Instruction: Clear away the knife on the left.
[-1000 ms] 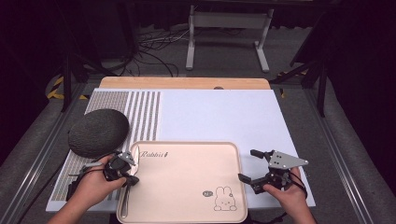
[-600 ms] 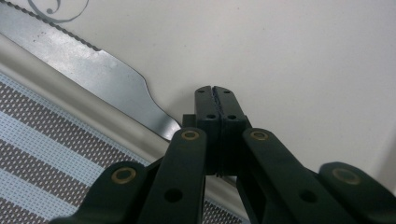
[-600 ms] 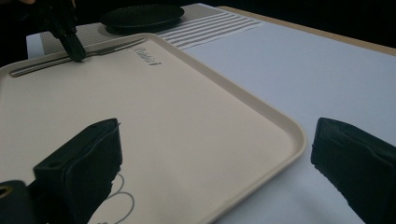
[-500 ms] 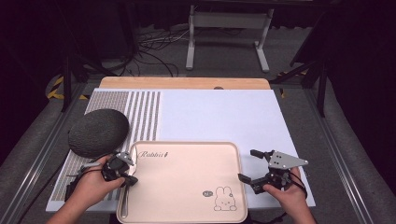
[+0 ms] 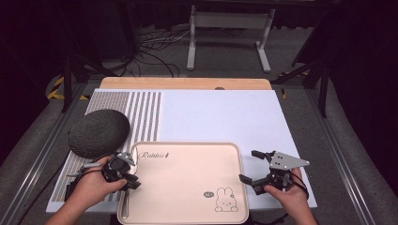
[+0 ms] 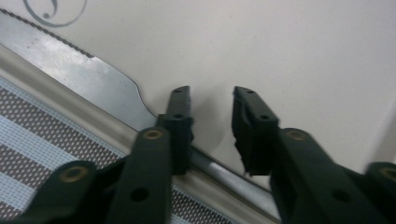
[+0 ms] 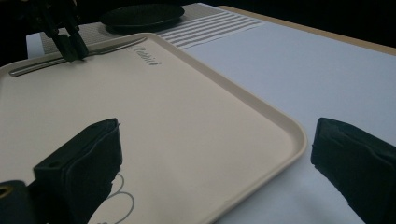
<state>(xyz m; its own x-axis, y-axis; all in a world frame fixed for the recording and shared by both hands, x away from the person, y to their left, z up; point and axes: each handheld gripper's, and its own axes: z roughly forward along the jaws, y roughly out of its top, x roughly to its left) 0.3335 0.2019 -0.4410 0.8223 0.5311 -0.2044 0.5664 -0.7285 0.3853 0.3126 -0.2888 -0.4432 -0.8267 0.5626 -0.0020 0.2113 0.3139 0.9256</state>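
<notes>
Script "Rabbit" [image 5: 154, 155] marks the tray [image 5: 187, 187] where the left tool [image 5: 126, 174], just parted, straddles a knife [image 6: 93, 88].

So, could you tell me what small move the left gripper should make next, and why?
Probably lift the left gripper straight up and away from the knife. Its jaws have just been opening and now stand apart, astride the handle rather than pressing on it. The knife lies flat along the left edge of the tray, so it looks placed. The right gripper waits open beside the tray.
</notes>
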